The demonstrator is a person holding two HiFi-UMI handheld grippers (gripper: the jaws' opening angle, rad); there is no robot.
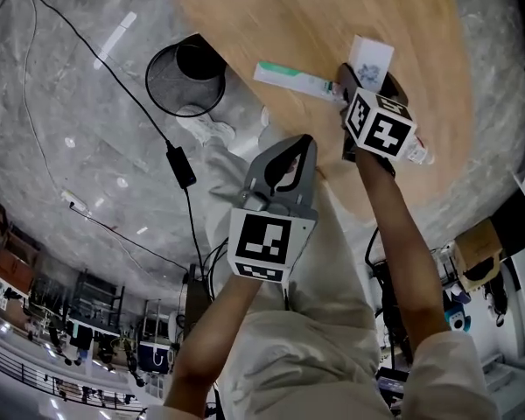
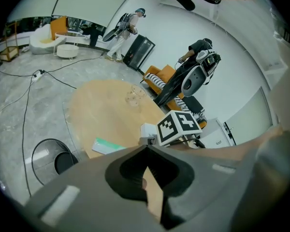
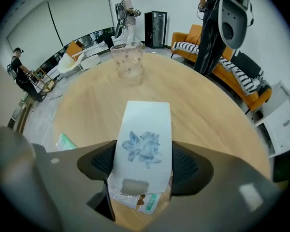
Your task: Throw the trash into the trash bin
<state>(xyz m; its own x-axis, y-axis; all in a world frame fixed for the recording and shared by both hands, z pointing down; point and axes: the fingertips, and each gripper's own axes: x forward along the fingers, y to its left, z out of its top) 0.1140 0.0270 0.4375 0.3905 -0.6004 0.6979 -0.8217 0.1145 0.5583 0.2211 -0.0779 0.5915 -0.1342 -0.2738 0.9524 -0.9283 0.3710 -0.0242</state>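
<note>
My right gripper is shut on a white carton with a blue flower print, just above the round wooden table. A clear wrapper with a green label lies under the carton. In the head view the carton sticks out beyond the right gripper. A green and white box lies on the table near its left edge. A black mesh trash bin stands on the floor left of the table. My left gripper is shut and empty, held off the table's edge; its jaws meet at the tips.
A clear glass cup stands at the table's far side. A black cable with a power block runs over the grey floor near the bin. An orange sofa and several people stand beyond the table.
</note>
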